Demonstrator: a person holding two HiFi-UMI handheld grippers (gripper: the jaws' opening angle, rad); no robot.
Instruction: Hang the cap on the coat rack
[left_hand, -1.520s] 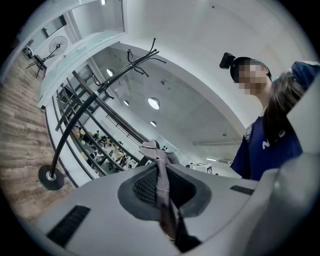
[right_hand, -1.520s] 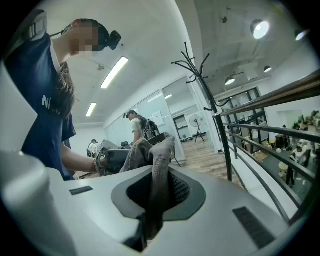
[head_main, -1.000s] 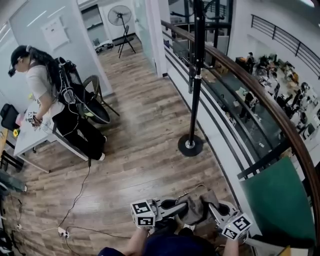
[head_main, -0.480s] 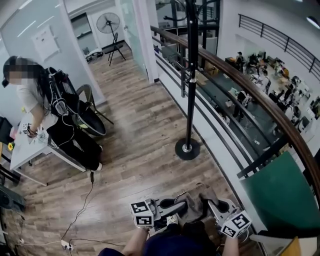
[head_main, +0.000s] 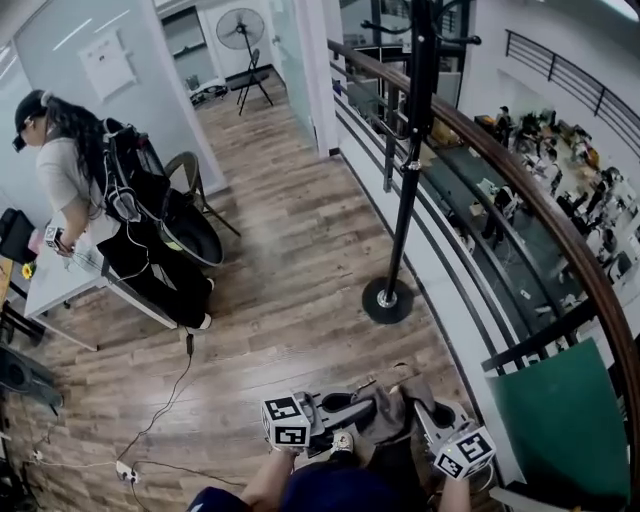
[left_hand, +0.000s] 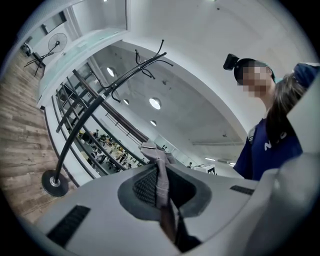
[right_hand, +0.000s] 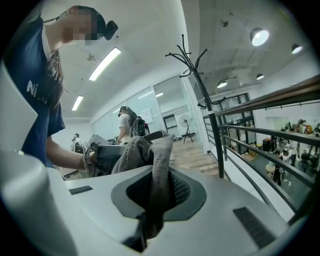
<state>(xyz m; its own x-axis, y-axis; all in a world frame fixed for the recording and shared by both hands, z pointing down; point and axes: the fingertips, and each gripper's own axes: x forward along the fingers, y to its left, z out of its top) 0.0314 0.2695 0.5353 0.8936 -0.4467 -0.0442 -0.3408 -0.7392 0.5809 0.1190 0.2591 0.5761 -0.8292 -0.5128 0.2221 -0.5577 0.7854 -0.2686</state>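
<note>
A grey-brown cap hangs between my two grippers, low in the head view. My left gripper is shut on one edge of the cap. My right gripper is shut on the opposite edge of the cap. The black coat rack stands ahead on a round base on the wooden floor, beside the railing. Its hooked top shows in the left gripper view and, as curved hooks, in the right gripper view. The cap is well short of the rack.
A curved wooden railing with black bars runs along the right. A person stands at a white table on the left with a chair. Cables lie on the floor. A fan stands far back.
The head view has shifted, so the coat rack and its base now sit slightly further right. Both grippers keep hold of the cap in the same low place.
</note>
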